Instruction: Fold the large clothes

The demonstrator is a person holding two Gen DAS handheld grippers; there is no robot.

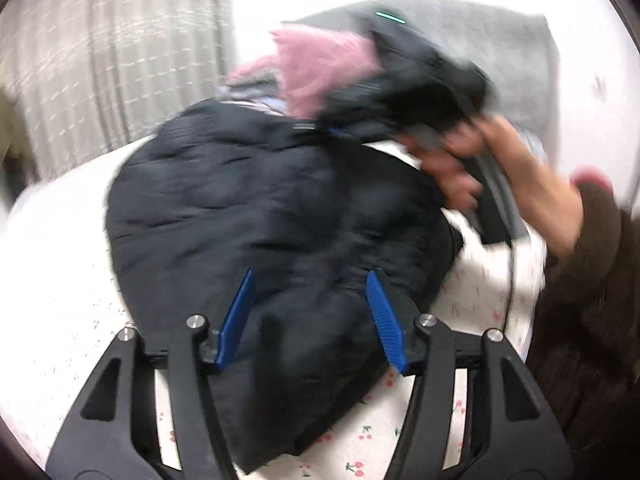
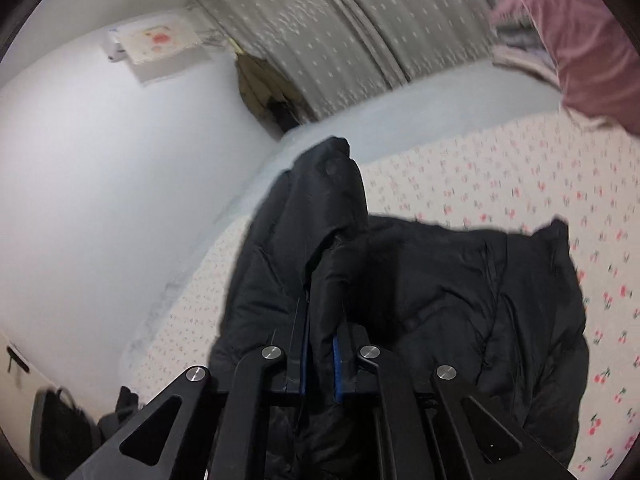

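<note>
Cherry-printed bedding [image 2: 500, 184] covers the bed on which the work is carried out; a pale patterned curtain [image 2: 360, 28] and a white wall [image 2: 100, 168] are seen behind it. A large black padded jacket [image 1: 272, 216] is spread in a rumpled heap across the bed, occupying most of the left wrist view. The left gripper [image 1: 312, 312] is shown with its blue fingers [image 1: 384, 316] held wide apart; the near part of the jacket lies between and beneath them, and whether the fingers touch the fabric cannot be told through the blur. Nothing is clamped by this gripper. The right gripper [image 2: 320, 344] is shown with its fingers drawn close together on a raised fold of the jacket [image 2: 440, 300], a ridge of black fabric standing up from between them and running forward along their line. The rest of the jacket falls away to the right of that gripper onto the bedding. In the left wrist view the right gripper is seen from outside as a blurred dark body, grasped by the person's right hand [image 1: 476, 164] at the far right side of the jacket. A pink garment [image 1: 320, 68] and a grey cushion [image 1: 500, 56] lie beyond the jacket, toward the far edge of the bed.
</note>
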